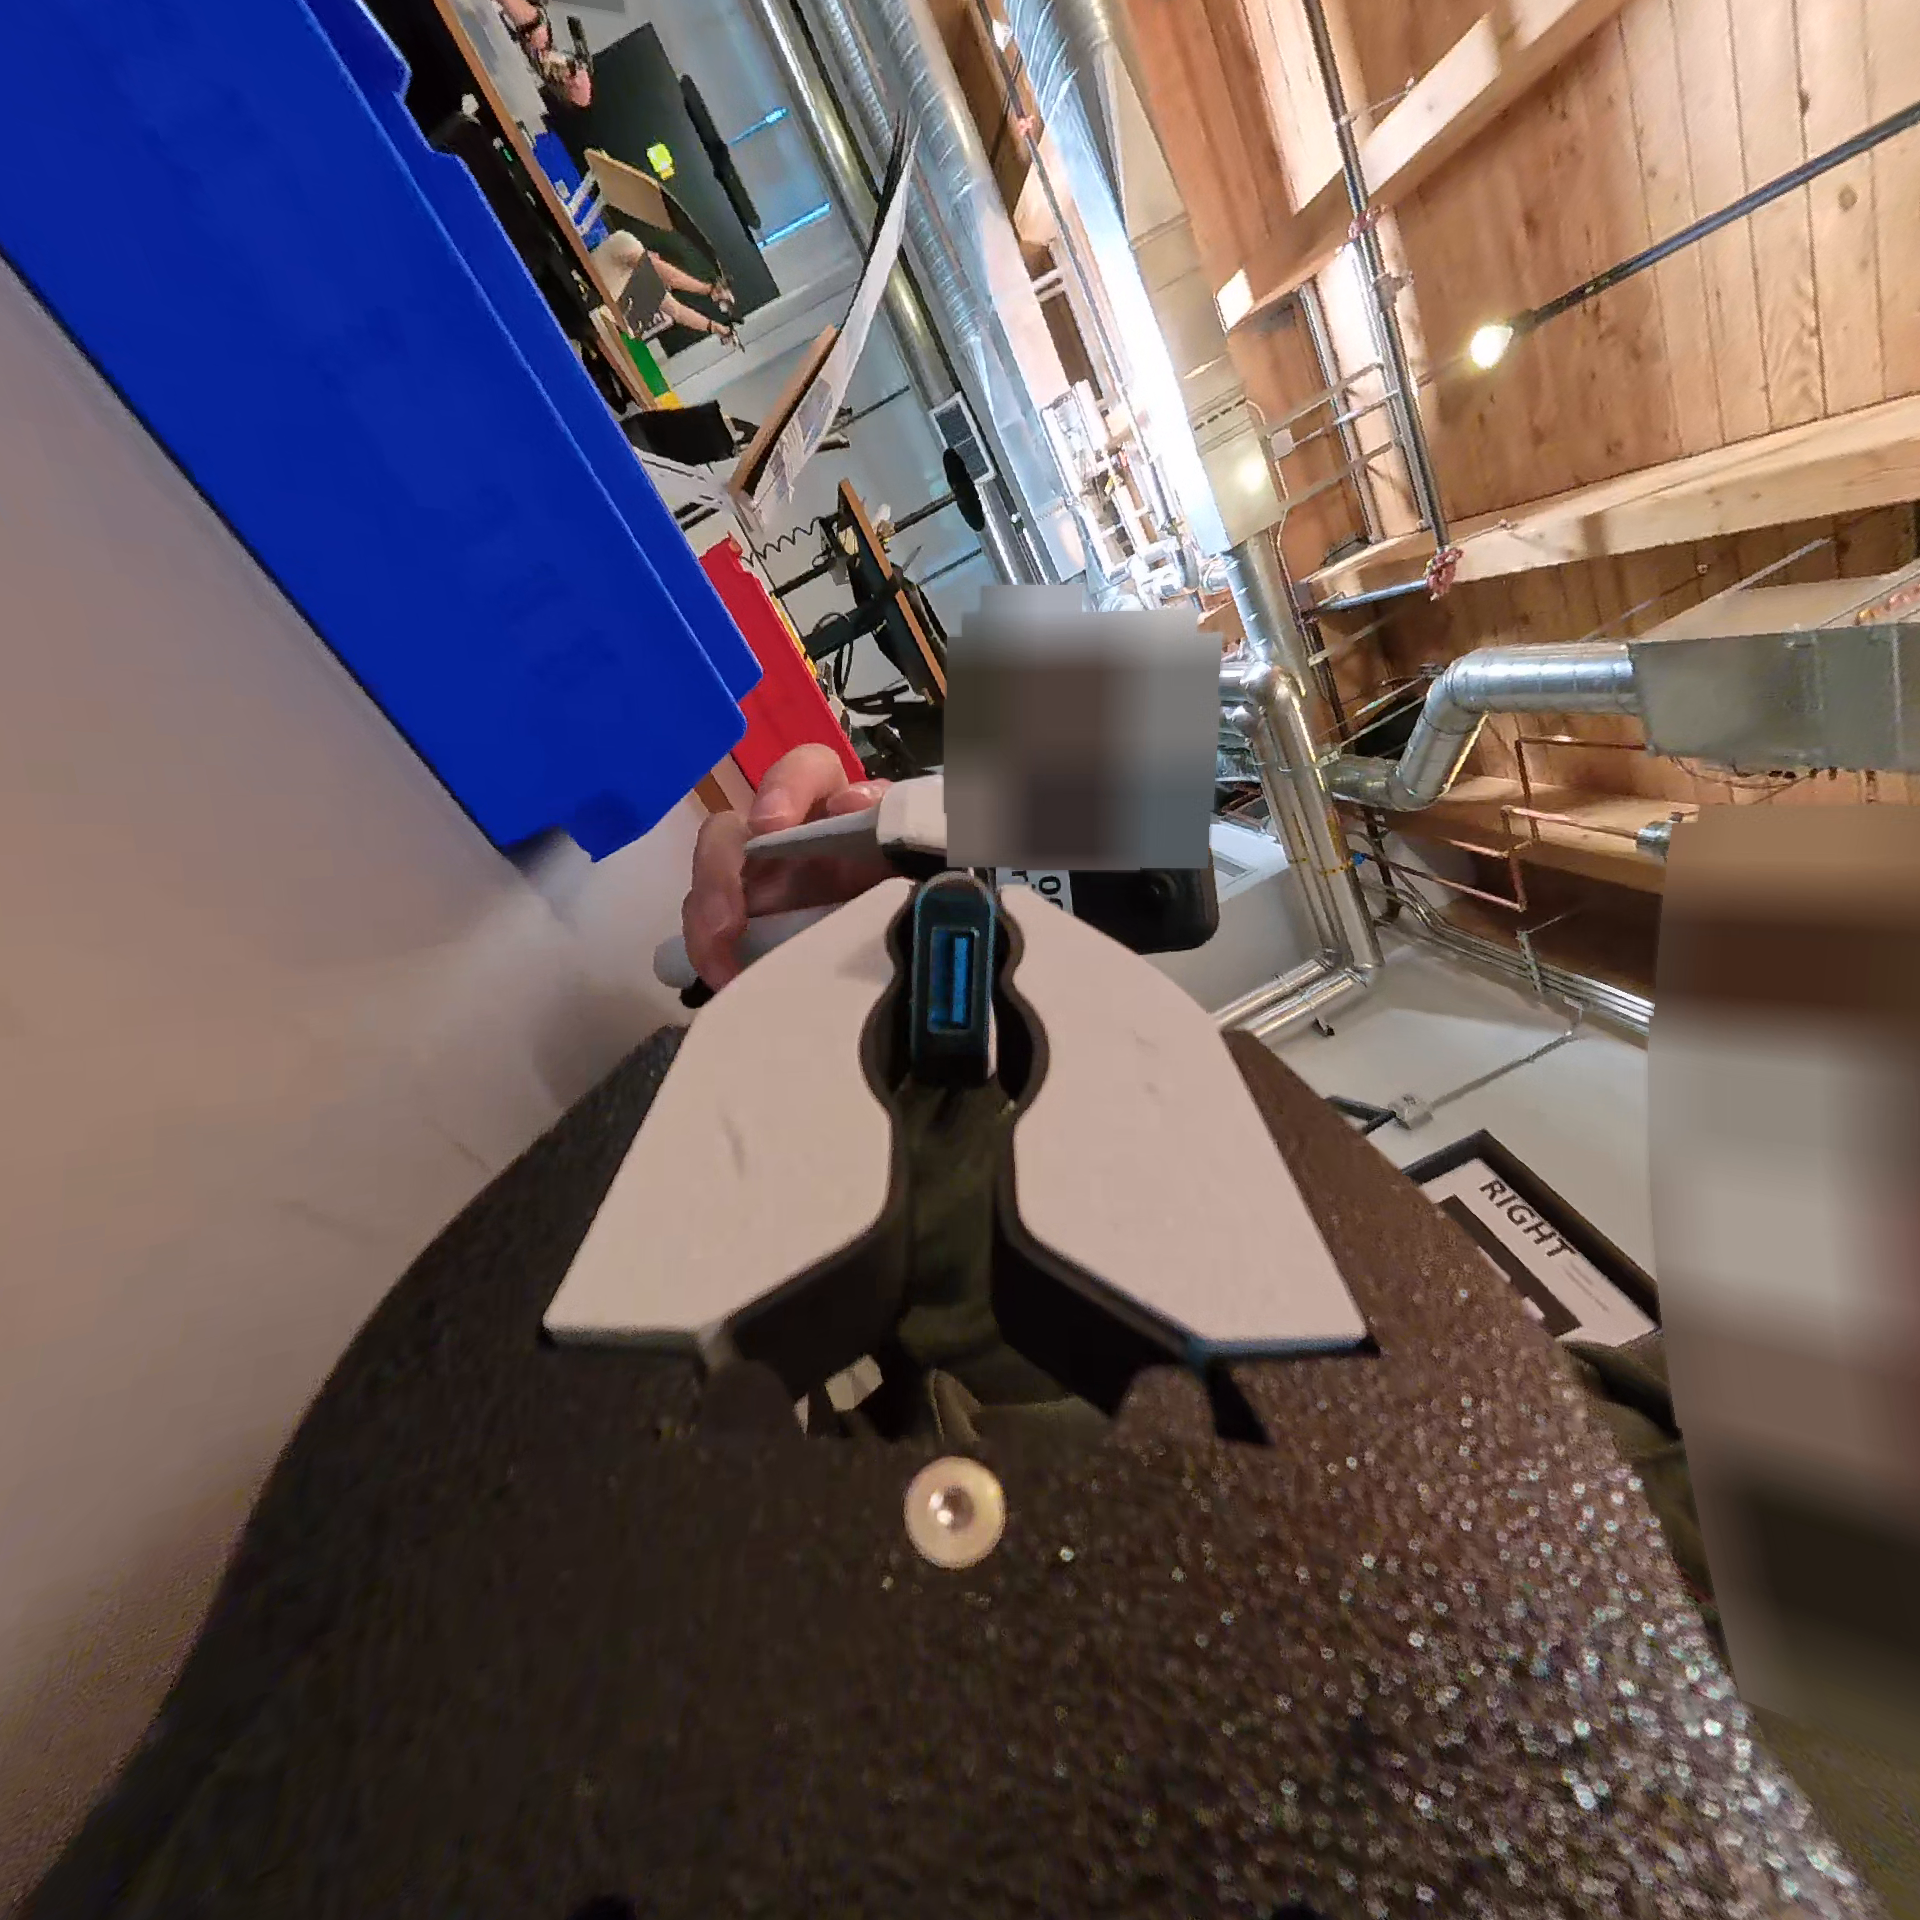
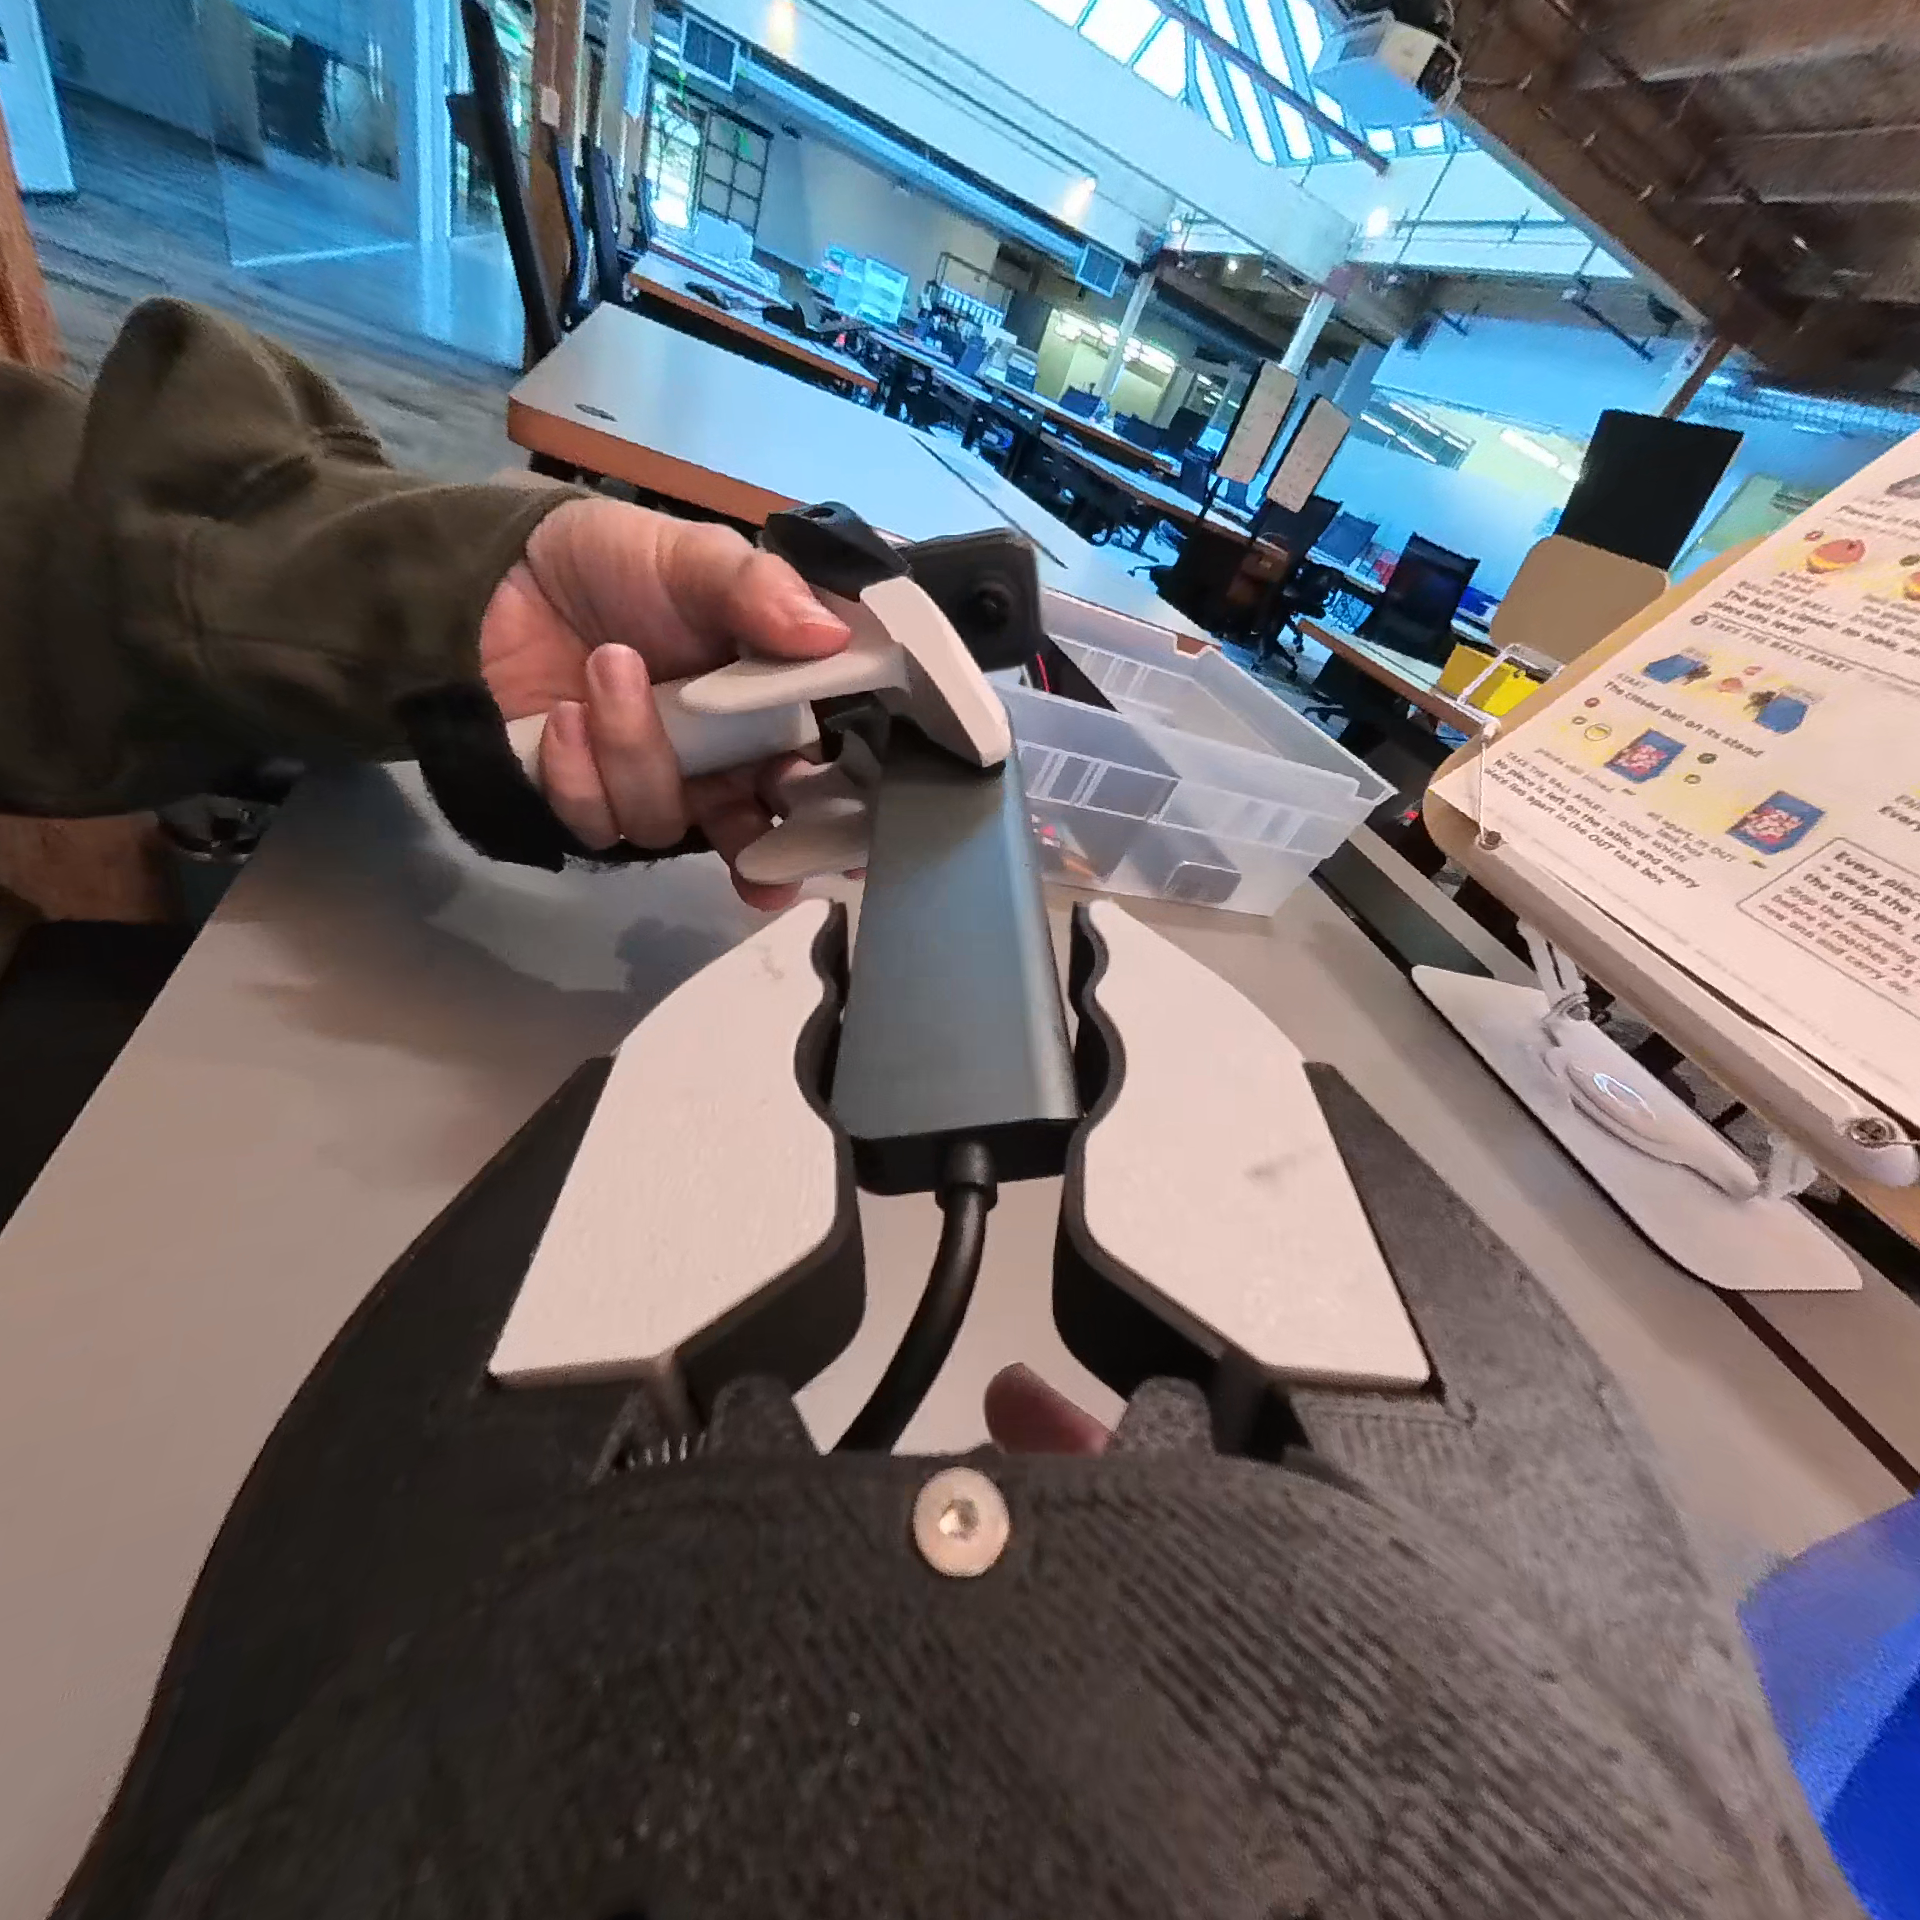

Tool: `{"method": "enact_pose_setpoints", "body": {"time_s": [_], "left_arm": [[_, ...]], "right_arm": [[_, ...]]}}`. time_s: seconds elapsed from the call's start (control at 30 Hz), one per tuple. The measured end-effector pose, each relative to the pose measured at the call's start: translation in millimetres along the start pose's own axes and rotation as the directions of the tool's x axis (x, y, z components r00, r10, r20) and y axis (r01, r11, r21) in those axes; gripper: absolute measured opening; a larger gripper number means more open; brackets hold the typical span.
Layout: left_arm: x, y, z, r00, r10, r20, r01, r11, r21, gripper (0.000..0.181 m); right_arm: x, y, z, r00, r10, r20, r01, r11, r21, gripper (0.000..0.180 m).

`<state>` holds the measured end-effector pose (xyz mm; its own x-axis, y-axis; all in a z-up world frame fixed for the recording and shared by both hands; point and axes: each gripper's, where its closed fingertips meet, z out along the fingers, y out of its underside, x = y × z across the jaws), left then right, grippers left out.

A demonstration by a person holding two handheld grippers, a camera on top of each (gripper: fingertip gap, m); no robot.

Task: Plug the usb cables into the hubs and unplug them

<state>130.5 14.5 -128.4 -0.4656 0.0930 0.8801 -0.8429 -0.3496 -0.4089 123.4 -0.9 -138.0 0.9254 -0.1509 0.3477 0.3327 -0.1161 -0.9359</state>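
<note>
In the right wrist view my right gripper is shut on the near end of a long dark grey hub. The hub's black cable runs back between the fingers. My left gripper, held by a hand, clamps the hub's far end. In the left wrist view my left gripper is shut on that end of the hub, and a blue USB port faces the camera with nothing plugged in. No loose USB cable shows.
The hub is held above a grey table. A clear plastic tray stands behind it. An instruction sheet on a white stand is at the right. A blue bin is close by, with its corner in the right wrist view. The tips of both grippers are at nearly the same place.
</note>
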Motion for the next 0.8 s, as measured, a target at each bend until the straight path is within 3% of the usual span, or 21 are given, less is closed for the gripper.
{"method": "enact_pose_setpoints", "body": {"time_s": [0.13, 0.4, 0.6, 0.7, 0.8], "left_arm": [[-6, 0, -2, 0.999, -0.034, 0.017, 0.033, 0.999, 0.023, 0.01], [-4, 0, -6, 0.999, -0.034, 0.031, 0.033, 0.999, 0.021, 0.01], [15, -21, -18, 0.983, 0.167, 0.077, -0.172, 0.983, 0.062, 0.017], [35, -34, -34, 0.874, 0.444, 0.197, -0.454, 0.891, 0.005, 0.02], [53, -41, -51, 0.645, 0.699, 0.308, -0.696, 0.704, -0.139, 0.024]], "right_arm": [[5, 3, 1, 0.999, -0.003, -0.043, 0.003, 1.0, 0.014, 0.044], [-3, 1, 2, 1.0, 0.0, 0.007, 0.0, 1.0, -0.008, 0.036], [4, -11, -10, 0.973, 0.222, 0.066, -0.228, 0.968, 0.108, 0.036], [8, -13, -18, 0.934, 0.331, 0.131, -0.351, 0.918, 0.184, 0.036], [8, -15, -23, 0.905, 0.377, 0.197, -0.418, 0.877, 0.236, 0.036]]}}
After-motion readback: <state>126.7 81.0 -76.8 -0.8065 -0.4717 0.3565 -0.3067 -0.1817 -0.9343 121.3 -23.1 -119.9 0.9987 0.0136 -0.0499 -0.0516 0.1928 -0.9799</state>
